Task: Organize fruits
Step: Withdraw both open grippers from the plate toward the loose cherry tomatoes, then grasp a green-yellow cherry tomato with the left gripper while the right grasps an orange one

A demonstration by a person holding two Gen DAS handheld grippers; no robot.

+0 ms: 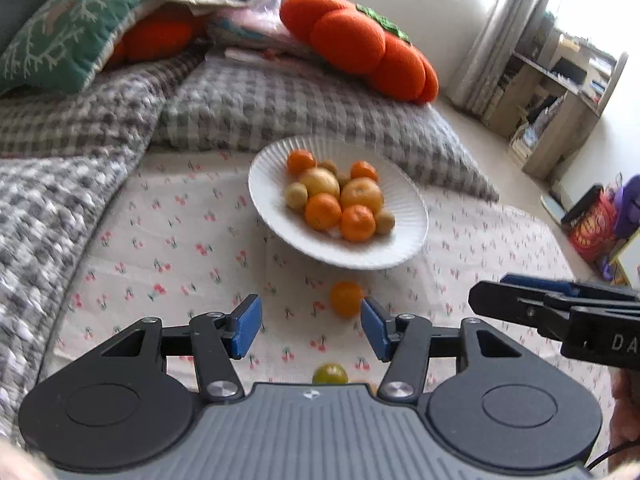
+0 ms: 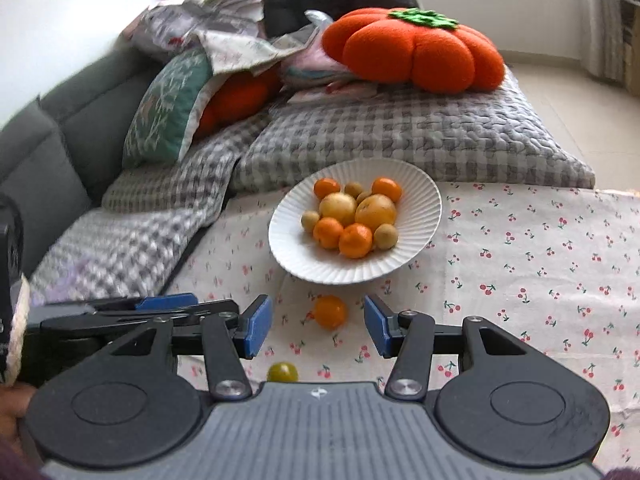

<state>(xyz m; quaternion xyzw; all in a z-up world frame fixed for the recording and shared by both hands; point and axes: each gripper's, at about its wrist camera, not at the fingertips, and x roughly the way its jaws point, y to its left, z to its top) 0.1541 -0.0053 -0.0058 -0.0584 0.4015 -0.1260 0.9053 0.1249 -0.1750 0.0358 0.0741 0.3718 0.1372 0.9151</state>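
While both grippers hover side by side above the cherry-print cloth (image 2: 520, 248), the left gripper (image 1: 311, 326) and right gripper (image 2: 318, 326) are both spread wide, grasping nothing. A loose orange (image 2: 330, 311) lies just before the white plate (image 2: 416, 248) of fruit; a small green fruit (image 2: 282, 372) sits nearer.

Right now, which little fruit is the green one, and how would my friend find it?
Find the white ribbed plate piled with fruit on the cherry-print cloth. Nearer the grippers than the plate, a loose orange lies on the cloth, and nearer still sits the green fruit. It is the only greenish one, smaller than the orange.
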